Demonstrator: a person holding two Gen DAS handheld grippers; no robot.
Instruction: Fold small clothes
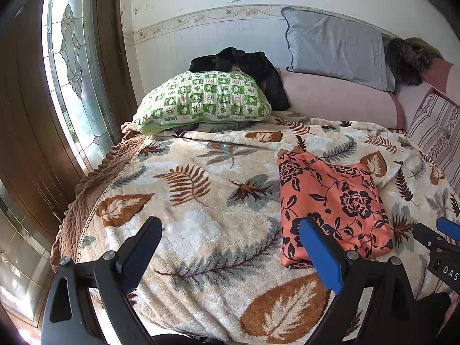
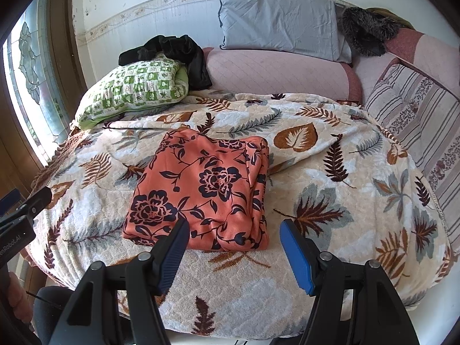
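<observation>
Garment: we find the orange floral cloth [image 2: 201, 189] folded into a flat rectangle, lying on the leaf-print blanket [image 2: 330, 172].
Right gripper [image 2: 234, 230]: we note jaws spread, nothing between them; the cloth's near edge sits just beyond the fingertips.
Left gripper [image 1: 230, 230]: we see jaws spread and empty, over bare blanket; the cloth lies ahead by its right finger.
Beyond: green checked pillow [image 2: 132, 92], black garment [image 2: 172, 49], grey pillow [image 2: 279, 17] farther back.
</observation>
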